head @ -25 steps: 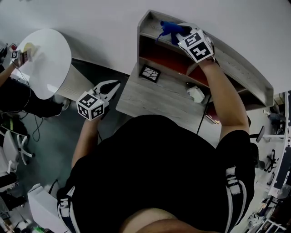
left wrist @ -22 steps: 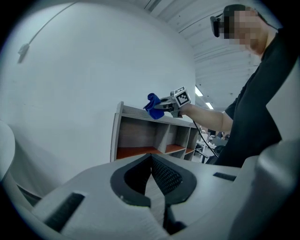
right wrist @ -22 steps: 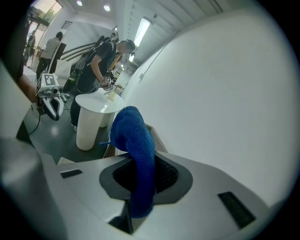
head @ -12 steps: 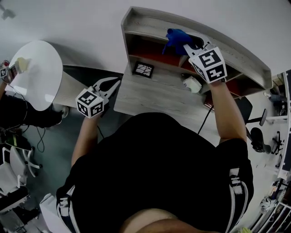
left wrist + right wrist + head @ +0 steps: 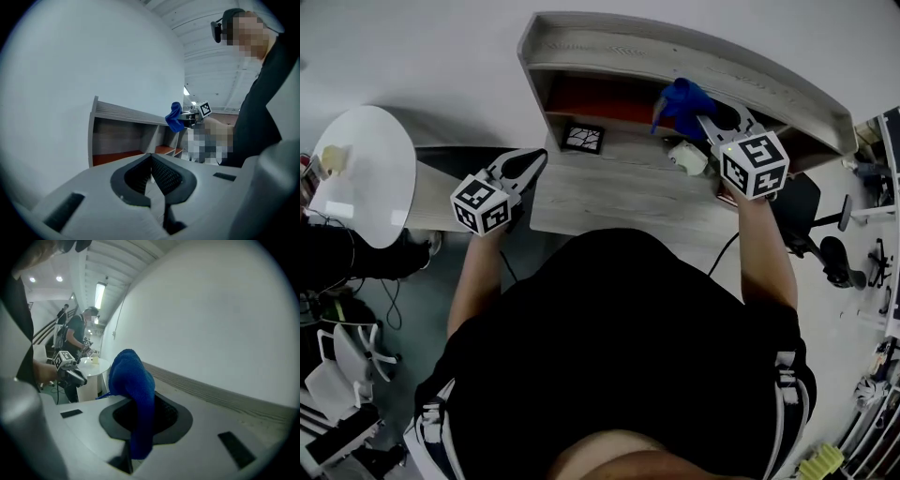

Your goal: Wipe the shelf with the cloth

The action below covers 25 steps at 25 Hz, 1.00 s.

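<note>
Where the desk (image 5: 619, 197) meets white wall (image 5: 441, 47), the shelf (image 5: 675, 52) stands.

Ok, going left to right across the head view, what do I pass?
round white table → left claw → black patterned tile → blue cloth → black chair

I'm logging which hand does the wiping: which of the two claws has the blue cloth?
The right claw, shut on the blue cloth; the left claw is shut with nothing between its jaws.
</note>
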{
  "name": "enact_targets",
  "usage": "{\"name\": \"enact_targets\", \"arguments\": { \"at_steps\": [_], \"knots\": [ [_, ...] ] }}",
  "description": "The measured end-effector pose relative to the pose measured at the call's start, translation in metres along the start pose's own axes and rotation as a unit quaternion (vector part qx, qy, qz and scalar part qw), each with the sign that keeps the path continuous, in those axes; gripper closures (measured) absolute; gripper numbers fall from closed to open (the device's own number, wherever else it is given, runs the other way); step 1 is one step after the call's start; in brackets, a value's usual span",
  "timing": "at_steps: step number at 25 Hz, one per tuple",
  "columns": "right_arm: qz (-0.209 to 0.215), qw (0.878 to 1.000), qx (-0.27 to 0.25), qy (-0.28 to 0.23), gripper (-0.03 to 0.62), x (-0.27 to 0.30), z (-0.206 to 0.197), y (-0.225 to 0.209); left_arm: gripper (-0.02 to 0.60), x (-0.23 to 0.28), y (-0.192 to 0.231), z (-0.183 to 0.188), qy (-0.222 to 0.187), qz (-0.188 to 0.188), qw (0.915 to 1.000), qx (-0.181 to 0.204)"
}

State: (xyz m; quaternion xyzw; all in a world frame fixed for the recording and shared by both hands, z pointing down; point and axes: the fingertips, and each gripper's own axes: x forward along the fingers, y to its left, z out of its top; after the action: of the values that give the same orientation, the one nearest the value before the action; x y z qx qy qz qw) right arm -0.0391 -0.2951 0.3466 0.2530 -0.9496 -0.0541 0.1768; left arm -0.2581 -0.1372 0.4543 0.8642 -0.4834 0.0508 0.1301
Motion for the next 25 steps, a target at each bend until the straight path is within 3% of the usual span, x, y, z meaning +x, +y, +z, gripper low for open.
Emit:
{"name": "enact_targets", "arguments": {
  "at_steps": [10,25],
  "knots": [
    [-0.056,0.996,0.076,-0.003,0.538,-0.054,-0.059,-0.031,0.565,0.048,-0.027,0.011,0.013,-0.052,0.9984,0.020],
    [-0.069,0.987,0.142,0.008,0.538,-0.087,-0.117,-0.025,0.565,0.096,-0.064,0.022,0.013,-0.098,0.9946,0.032]
  ]
}}
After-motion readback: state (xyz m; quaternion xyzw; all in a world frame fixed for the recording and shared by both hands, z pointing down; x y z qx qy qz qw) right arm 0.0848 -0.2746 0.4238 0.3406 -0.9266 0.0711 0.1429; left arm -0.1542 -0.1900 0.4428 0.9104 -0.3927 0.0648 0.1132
